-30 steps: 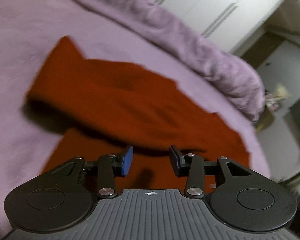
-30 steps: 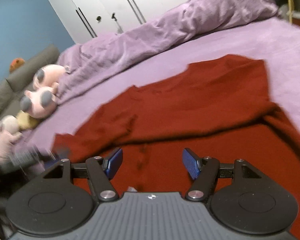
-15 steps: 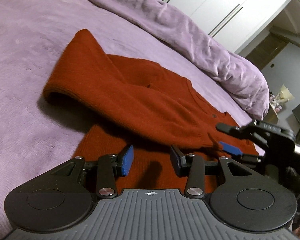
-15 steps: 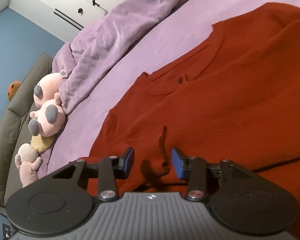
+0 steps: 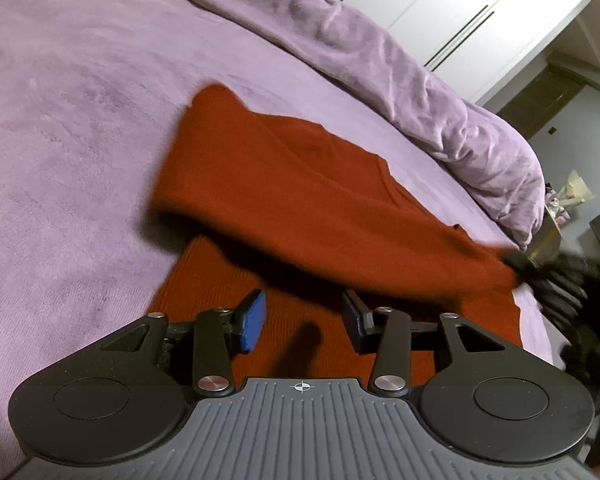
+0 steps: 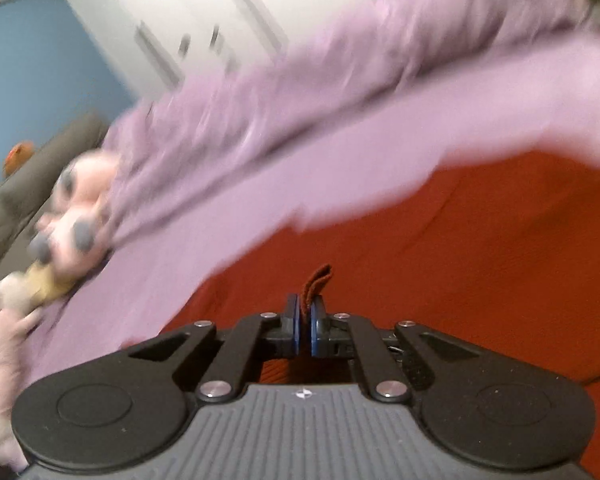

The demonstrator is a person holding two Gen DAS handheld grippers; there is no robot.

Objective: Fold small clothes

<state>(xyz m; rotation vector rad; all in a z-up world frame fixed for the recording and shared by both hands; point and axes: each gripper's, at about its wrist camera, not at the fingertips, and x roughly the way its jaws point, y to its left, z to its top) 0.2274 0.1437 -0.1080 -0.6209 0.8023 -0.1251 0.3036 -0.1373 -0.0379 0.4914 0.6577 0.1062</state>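
A rust-red knit sweater (image 5: 300, 200) lies on the purple bed, part of it folded over itself. My left gripper (image 5: 304, 318) is open and empty, just above the sweater's ribbed hem. My right gripper (image 6: 305, 322) is shut on a pinched edge of the sweater (image 6: 480, 264), and a small flap of red fabric sticks up between the pads. In the left wrist view the right gripper (image 5: 548, 280) shows blurred at the sweater's far right corner. The right wrist view is motion-blurred.
The purple bedsheet (image 5: 68, 120) spreads to the left. A bunched purple duvet (image 5: 420, 92) lies along the far side. Pink plush toys (image 6: 72, 220) sit at the bed's left end by a grey sofa. White wardrobe doors (image 5: 460, 20) stand behind.
My right gripper has closed on the sweater's edge and is moving fast. The left gripper stays open above the hem, and its view has shifted a little.
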